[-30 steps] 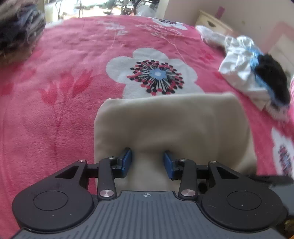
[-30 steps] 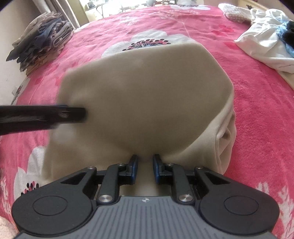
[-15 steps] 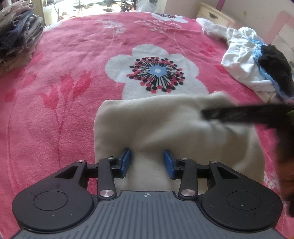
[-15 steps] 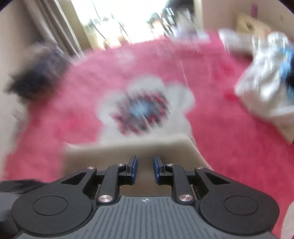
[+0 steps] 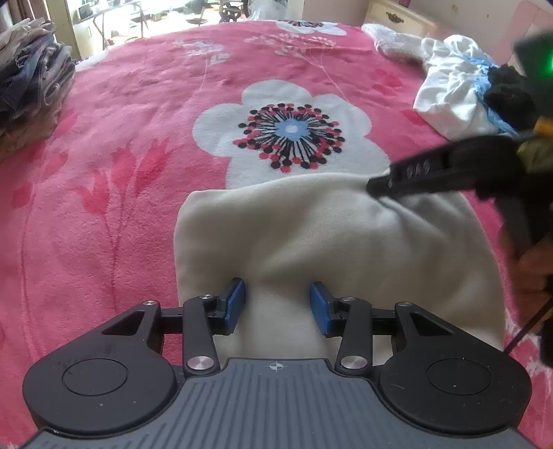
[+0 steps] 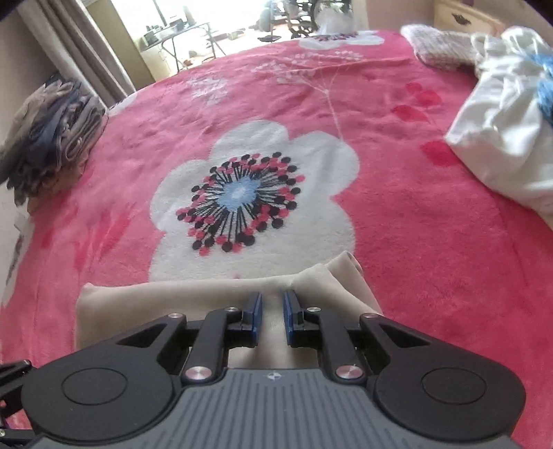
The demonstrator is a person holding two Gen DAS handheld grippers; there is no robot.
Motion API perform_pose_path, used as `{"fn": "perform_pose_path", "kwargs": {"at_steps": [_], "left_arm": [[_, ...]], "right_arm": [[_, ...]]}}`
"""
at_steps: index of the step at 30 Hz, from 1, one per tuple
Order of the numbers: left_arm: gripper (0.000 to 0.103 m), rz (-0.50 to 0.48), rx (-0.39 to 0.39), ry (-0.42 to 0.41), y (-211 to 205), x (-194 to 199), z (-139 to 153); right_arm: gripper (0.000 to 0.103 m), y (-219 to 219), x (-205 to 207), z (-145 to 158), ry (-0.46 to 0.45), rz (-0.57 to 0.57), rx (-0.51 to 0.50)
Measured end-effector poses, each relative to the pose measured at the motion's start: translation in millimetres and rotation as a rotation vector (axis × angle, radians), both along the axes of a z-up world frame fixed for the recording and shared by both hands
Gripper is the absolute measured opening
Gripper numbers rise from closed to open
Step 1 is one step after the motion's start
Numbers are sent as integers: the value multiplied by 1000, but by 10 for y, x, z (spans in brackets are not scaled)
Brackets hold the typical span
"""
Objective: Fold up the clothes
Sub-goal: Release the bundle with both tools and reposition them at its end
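A folded beige garment (image 5: 328, 241) lies on the pink flowered bedspread (image 5: 121, 121). My left gripper (image 5: 277, 304) is open and empty, just above the garment's near edge. In the left wrist view my right gripper (image 5: 376, 189) reaches in from the right and presses its tip on the garment's far right corner. In the right wrist view the right gripper (image 6: 272, 304) has its blue pads close together with a narrow gap over the beige garment (image 6: 207, 293), whose far edge is bunched just ahead of them; whether cloth is pinched is unclear.
A stack of folded grey and blue clothes (image 5: 31, 86) sits at the bed's left edge, also in the right wrist view (image 6: 52, 134). A pile of white, blue and black laundry (image 5: 463, 93) lies at the right. A cream dresser (image 5: 397, 17) stands behind.
My right gripper swung from the garment's near edge up and over to its far right corner. The left gripper stayed open at the near edge.
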State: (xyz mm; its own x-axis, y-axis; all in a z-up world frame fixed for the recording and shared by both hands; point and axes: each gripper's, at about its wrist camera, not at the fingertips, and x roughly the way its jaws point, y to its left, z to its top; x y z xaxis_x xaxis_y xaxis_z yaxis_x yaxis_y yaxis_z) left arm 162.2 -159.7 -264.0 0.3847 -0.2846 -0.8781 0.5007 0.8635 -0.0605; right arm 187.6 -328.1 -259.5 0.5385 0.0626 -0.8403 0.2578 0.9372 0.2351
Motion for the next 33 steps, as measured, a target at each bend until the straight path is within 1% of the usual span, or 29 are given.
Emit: {"fn": "perform_pose_path", "kwargs": {"at_steps": [3, 5, 8, 11, 13, 15, 17, 19, 20, 21, 22, 24, 25, 26, 27, 28, 30, 31, 33], "left_arm": [[43, -6, 6, -8, 0, -13, -9], [43, -13, 14, -14, -10, -24, -10], [43, -15, 18, -13, -18, -22, -12], [44, -20, 25, -16, -31, -29, -9], [44, -26, 32, -20, -37, -40, -8], [44, -36, 36, -23, -36, -44, -6], [45, -49, 27, -28, -9, -53, 16], [48, -67, -11, -38, 98, -73, 77], [53, -71, -41, -47, 182, -88, 115], [58, -66, -80, -60, 300, -110, 158], [61, -61, -120, -74, 418, -133, 200], [74, -40, -189, -88, 662, -163, 253], [78, -27, -219, -75, 763, -159, 235], [85, -18, -243, -32, 825, -126, 155], [89, -8, -268, 12, 887, -93, 75], [89, 1, -292, 56, 950, -59, -4], [89, 21, -340, 143, 1074, 7, -164], [88, 30, -364, 187, 1136, 40, -244], [87, 48, -425, 269, 1217, 101, -416]], "right_arm": [[18, 69, -36, 218, -66, 34, 1], [18, 98, -47, 310, -98, 49, 2], [18, 41, 14, 129, -73, 28, 7], [12, -15, 74, -52, -48, 8, 12], [11, -44, 106, -143, -35, -4, 14], [11, -51, 85, -109, -44, -5, 18], [12, -124, -17, -16, -82, -17, 57], [16, -197, -118, 76, -120, -28, 96], [18, -246, -193, 135, -144, -35, 116], [28, -321, -311, 207, -175, -42, 138], [42, -411, -445, 269, -202, -48, 157], [48, -592, -689, 314, -227, -56, 212], [51, -691, -796, 265, -218, -54, 262], [52, -791, -903, 216, -209, -52, 312], [56, -876, -998, 150, -195, -49, 359], [60, -928, -1067, 56, -170, -43, 397], [61, -987, -1173, -149, -116, -35, 461], [61, -1001, -1197, -249, -104, -32, 504], [61, -1021, -1203, -423, -110, -31, 586]]}}
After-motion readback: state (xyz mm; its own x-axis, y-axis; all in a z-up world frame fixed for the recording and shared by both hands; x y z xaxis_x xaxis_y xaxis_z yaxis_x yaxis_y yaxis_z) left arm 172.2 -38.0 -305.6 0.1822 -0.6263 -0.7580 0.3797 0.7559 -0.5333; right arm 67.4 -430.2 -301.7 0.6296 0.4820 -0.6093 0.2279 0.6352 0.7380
